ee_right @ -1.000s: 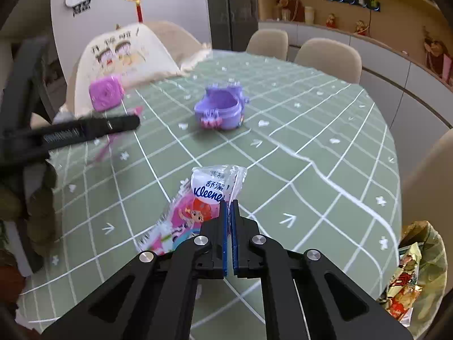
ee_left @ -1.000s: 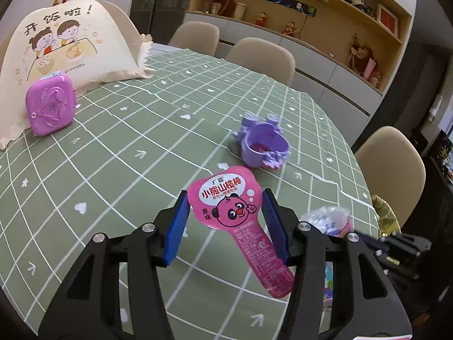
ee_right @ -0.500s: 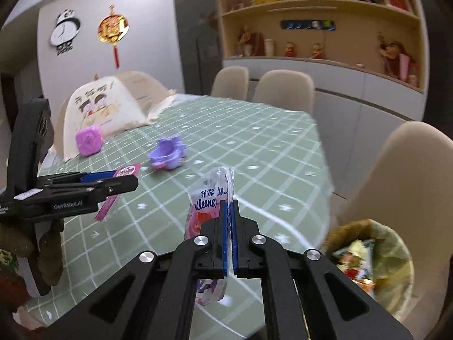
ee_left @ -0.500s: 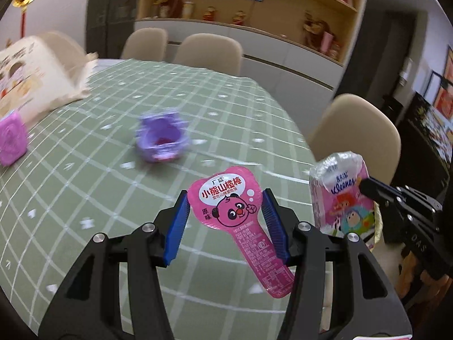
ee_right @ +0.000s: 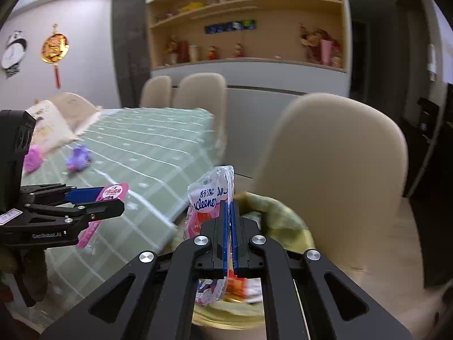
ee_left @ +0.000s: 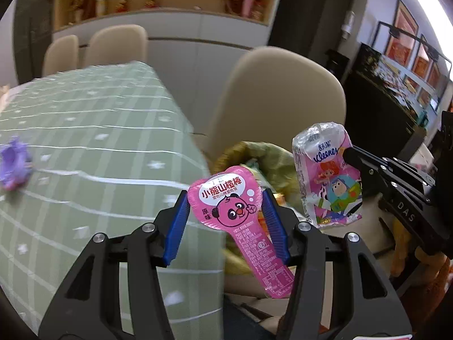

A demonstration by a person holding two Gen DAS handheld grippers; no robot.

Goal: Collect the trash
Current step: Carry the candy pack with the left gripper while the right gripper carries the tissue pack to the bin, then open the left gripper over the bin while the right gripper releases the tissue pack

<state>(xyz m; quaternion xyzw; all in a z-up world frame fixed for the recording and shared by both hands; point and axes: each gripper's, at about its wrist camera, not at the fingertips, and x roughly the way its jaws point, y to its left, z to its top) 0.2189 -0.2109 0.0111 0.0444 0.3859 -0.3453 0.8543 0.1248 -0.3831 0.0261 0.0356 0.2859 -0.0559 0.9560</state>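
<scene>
My left gripper (ee_left: 225,218) is shut on a pink spoon-shaped snack wrapper (ee_left: 229,209) with a cartoon panda face; its blue pads press on the wrapper's two sides. In the right wrist view that gripper (ee_right: 93,198) shows at the left with the pink wrapper (ee_right: 111,194). My right gripper (ee_right: 230,235) is shut on an empty Kleenex tissue packet (ee_right: 208,198), seen in the left wrist view as a pink-and-white packet (ee_left: 325,181). Both hang past the table's edge above a trash bin lined with a yellow-green bag (ee_right: 280,218), also (ee_left: 260,155), which has wrappers inside.
The green checked table (ee_left: 85,141) lies to the left with a purple toy cup (ee_right: 78,157) and a pink case (ee_right: 32,160) on it. A beige chair (ee_right: 334,170) stands right behind the bin; two more chairs (ee_right: 198,90) are at the table's far side.
Both grippers have swung right, off the table top and over the bin beside the chair, each still holding its piece of trash. The purple cup has slid to the left of both views.
</scene>
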